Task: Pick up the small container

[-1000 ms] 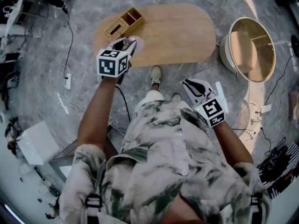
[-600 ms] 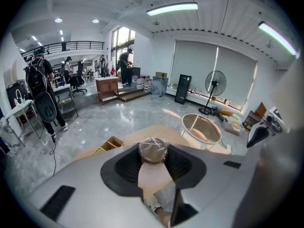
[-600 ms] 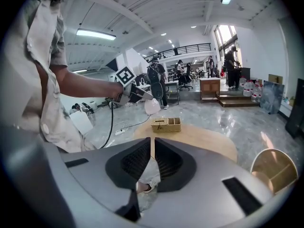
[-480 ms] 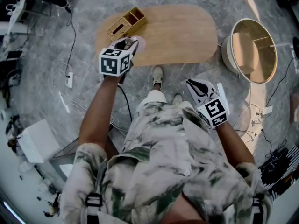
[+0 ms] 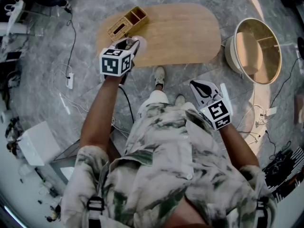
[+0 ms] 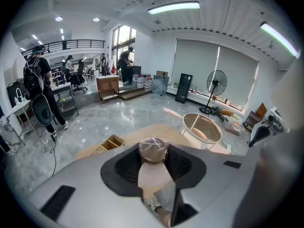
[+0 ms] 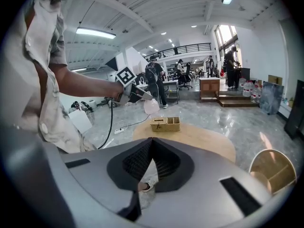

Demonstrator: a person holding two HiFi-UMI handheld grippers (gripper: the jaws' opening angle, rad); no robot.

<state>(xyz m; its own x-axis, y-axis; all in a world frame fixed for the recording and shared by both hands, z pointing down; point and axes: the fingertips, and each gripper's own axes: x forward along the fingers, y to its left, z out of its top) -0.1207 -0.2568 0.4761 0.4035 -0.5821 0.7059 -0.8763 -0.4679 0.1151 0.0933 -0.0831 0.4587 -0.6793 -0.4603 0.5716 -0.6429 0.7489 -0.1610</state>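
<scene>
Two claws in view. The left claw (image 5: 134,43) is clamped on the small container (image 6: 153,150), pads on its sides, and holds it raised over the tabletop (image 5: 180,32) near the wicker organiser (image 5: 127,23). The right claw (image 7: 151,141) has its jaws together and empty, off the tabletop.

Basket (image 5: 127,23) blocks table's (image 5: 180,37) left corner; rest lies open.
</scene>
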